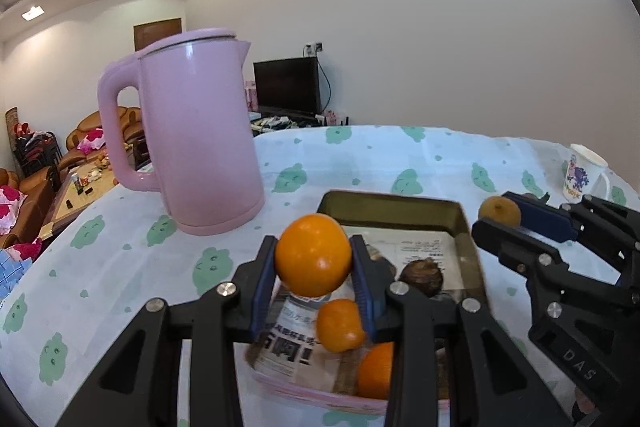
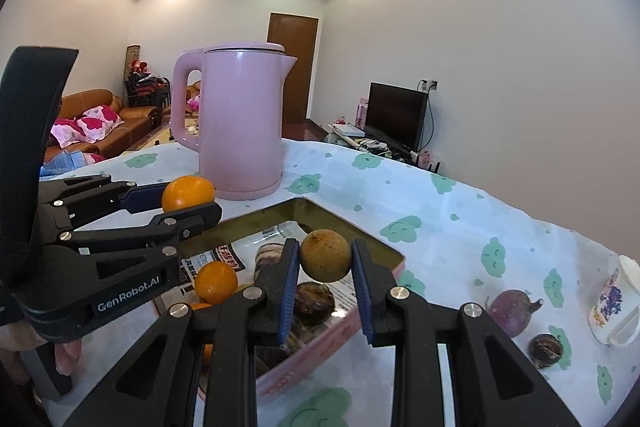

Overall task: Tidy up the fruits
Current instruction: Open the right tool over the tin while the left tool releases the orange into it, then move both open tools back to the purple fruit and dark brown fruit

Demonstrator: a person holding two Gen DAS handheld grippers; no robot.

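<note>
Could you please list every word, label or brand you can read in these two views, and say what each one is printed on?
"GenRobot.AI": white lettering on the side of the left tool.
"DAS": raised letters on the body of the right tool.
Newspaper lining the tray: large bold Chinese headline characters, too blurred to read reliably; the small print is unreadable.
Mug: a cartoon print with coloured lettering, too blurred to read.

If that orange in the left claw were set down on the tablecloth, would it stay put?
Probably not without care. The orange is round and smooth, so it would likely roll on the flat tablecloth. The walled tin would stop it. It keeps its shape between the left gripper pads, so it seems firm.
</note>
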